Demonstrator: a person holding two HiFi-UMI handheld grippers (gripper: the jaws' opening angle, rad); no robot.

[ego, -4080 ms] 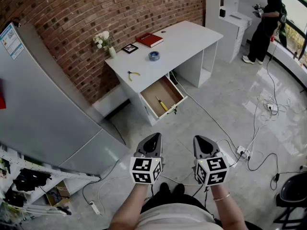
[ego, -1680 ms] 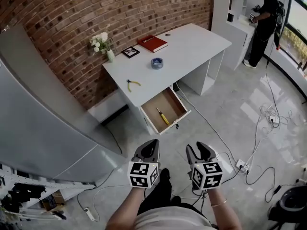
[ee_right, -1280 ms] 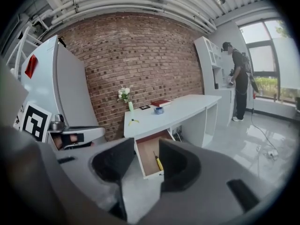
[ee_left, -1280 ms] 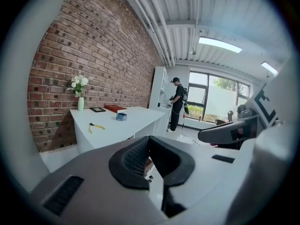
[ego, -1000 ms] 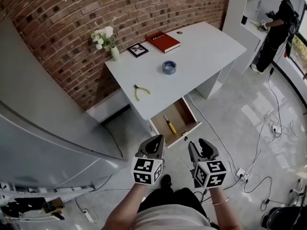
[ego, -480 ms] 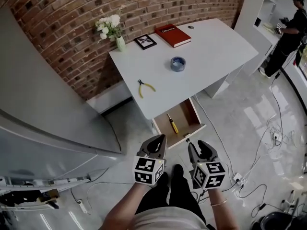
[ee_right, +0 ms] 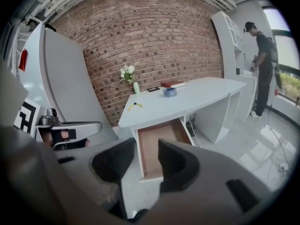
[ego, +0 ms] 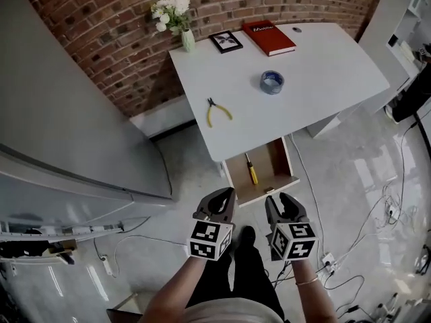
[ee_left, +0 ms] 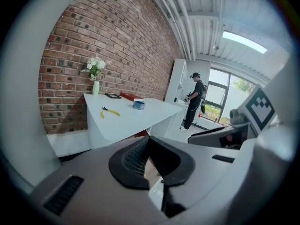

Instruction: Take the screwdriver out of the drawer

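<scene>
So the biggest stuff is the brick wall (ego: 101, 25) across the 12 o'clock side and a huge grey fridge (ego: 60, 133) filling the 9 o'clock side. The white bench (ego: 316, 79) stands against the wall at about 1 o'clock, and its drawer (ego: 276, 160) is pulled open toward 6 o'clock. On the bench there's a red book (ego: 269, 37) at the far edge, with a vase of flowers (ego: 176, 15) and a little picture frame (ego: 226, 42) off to its 9 o'clock. A roll of tape (ego: 271, 81) is mid-bench, and yellow-handled pliers (ego: 217, 112) are at its 8 o'clock. The screwdriver (ego: 251, 170) is lying in the drawer on the 9 o'clock side, yellow handle pointing to 6. Both grippers are over the floor at the drawer's 6 o'clock, not touching anything. The left hand-held gripper (ego: 220, 199) has its jaws pinched together on nothing. The right hand-held gripper (ego: 284, 204) is spread wide and empty, and you can see the drawer through the gap. A person (ee_right: 260, 69) stands way off past the bench.
</scene>
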